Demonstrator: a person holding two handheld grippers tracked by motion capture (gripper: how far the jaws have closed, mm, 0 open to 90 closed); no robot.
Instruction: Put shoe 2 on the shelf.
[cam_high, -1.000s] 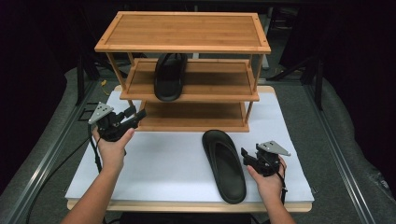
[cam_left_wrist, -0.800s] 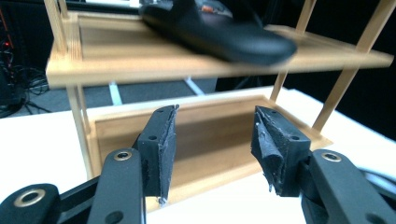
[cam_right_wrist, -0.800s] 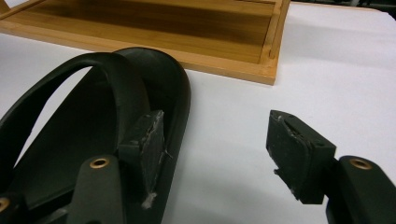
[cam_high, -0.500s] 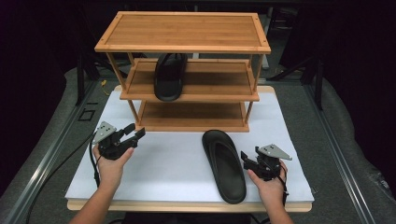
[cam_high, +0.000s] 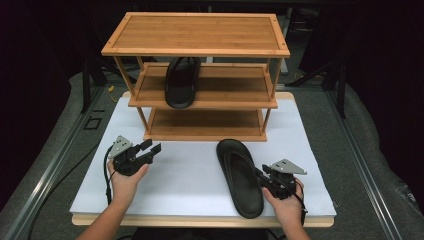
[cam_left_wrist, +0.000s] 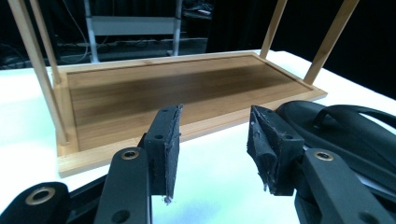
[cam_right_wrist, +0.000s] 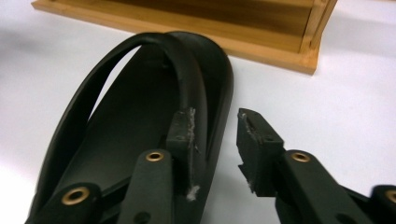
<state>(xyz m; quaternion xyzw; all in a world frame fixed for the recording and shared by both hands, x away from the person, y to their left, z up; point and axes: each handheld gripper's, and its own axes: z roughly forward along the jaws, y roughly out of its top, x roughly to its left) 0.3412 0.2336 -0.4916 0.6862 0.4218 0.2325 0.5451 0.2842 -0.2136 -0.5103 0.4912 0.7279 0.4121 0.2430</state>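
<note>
While both hands wait low over the white sheet, this is how it stands, left to right:

Left tongs (cam_high: 150, 149): parted wide and empty, aimed at the lowest shelf of the wooden rack (cam_high: 200, 50), well apart from either shoe.

Slipper on the rack (cam_high: 180, 82): black, lying on the middle shelf toward its left, toe end facing the person.

Slipper on the table (cam_high: 241, 175): its mate, flat on the sheet, just in front of the rack's right half.

Right tongs (cam_high: 262, 176): open, straddling the slipper's right edge near the heel, one jaw inside by the strap, one outside; nothing clamped yet.

Step in hand: I'd say lining up a grip on the loose slipper.

Next move: likely closing on the rim, then lifting it beside its mate.
</note>
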